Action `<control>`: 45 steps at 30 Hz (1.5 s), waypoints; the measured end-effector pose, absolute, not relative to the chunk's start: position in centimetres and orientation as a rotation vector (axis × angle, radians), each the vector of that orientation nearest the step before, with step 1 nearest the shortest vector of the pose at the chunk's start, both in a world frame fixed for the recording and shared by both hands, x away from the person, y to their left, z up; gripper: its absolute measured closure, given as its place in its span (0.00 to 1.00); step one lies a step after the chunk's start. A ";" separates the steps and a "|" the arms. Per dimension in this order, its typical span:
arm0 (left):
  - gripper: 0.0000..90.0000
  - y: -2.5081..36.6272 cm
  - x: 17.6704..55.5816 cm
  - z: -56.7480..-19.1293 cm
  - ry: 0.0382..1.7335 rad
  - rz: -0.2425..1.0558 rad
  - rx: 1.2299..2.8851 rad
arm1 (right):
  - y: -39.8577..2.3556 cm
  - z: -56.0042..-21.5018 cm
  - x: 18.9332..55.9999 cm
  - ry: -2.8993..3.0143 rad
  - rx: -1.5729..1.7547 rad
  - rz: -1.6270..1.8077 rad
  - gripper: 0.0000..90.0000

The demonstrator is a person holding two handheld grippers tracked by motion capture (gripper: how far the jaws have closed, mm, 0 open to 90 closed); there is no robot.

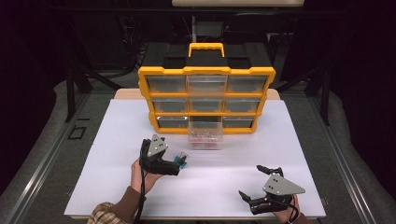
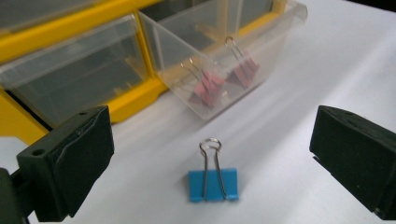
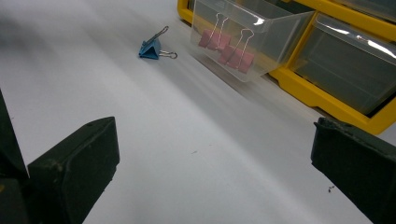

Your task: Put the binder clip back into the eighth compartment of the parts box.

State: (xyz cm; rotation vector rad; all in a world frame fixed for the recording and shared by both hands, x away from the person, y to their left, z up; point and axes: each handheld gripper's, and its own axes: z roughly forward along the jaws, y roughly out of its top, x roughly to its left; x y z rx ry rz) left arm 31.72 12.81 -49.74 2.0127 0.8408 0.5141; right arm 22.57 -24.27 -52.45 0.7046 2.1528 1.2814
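Lying on the white table [image 1: 116, 140] just ahead of the left gripper [image 2: 210, 154], a blue binder clip [image 2: 213, 184] sits between the wide-open jaws without touching either pad; in the high view it shows as a small blue spot [image 1: 181, 160] at that gripper's tip, short of the pulled-out clear drawer [image 1: 205, 137] of the yellow organiser [image 1: 208, 72]. That drawer holds two pink binder clips [image 2: 208, 88]. The right gripper [image 1: 259, 184] rests near the table's front edge, jaws likewise spread and holding nothing, well apart from the clip. Assessment: the clip is light, small and rigid, with a smooth painted steel body and two thin wire handles that swing freely. It may skid on the smooth surface if nudged. Best purchase is judged to be across the flat blue sides of the body, not the wire loops, which would pivot and let it dangle.
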 end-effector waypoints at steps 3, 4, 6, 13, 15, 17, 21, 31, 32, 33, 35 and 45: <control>0.00 12.8 31.6 -50.4 0.852 0.503 2.038 | -24.2 -52.4 22.6 2.157 0.705 1.278 0.01; 0.00 12.8 31.6 -50.5 0.859 0.501 2.045 | -24.2 -52.4 22.5 2.155 0.704 1.280 0.01; 0.00 12.7 31.6 -50.7 0.871 0.501 2.053 | -24.3 -52.4 22.5 2.153 0.702 1.280 0.01; 0.00 12.4 31.7 -51.6 0.905 0.499 2.085 | -24.2 -52.4 22.5 2.154 0.702 1.280 0.01; 0.00 12.2 31.7 -51.8 0.912 0.498 2.096 | -24.2 -52.4 22.5 2.154 0.702 1.280 0.01; 0.00 12.1 31.7 -52.1 0.917 0.496 2.110 | -24.2 -52.4 22.5 2.155 0.699 1.279 0.01; 0.00 11.9 31.8 -52.7 0.930 0.491 2.130 | -24.2 -52.4 22.5 2.156 0.697 1.283 0.01; 0.02 11.5 32.7 -54.2 0.976 0.485 2.182 | -24.2 -52.4 22.5 2.158 0.697 1.284 0.01; 0.03 11.5 32.7 -54.3 0.971 0.480 2.189 | -24.2 -52.4 22.5 2.158 0.696 1.287 0.01; 0.06 11.4 32.8 -54.4 0.970 0.473 2.184 | -24.2 -52.4 22.5 2.159 0.695 1.287 0.01; 0.12 11.3 32.9 -54.5 0.957 0.463 2.197 | -24.2 -52.4 22.5 2.161 0.697 1.285 0.01; 0.36 11.4 33.6 -55.1 0.938 0.403 2.209 | -24.2 -52.4 22.4 2.164 0.694 1.282 0.01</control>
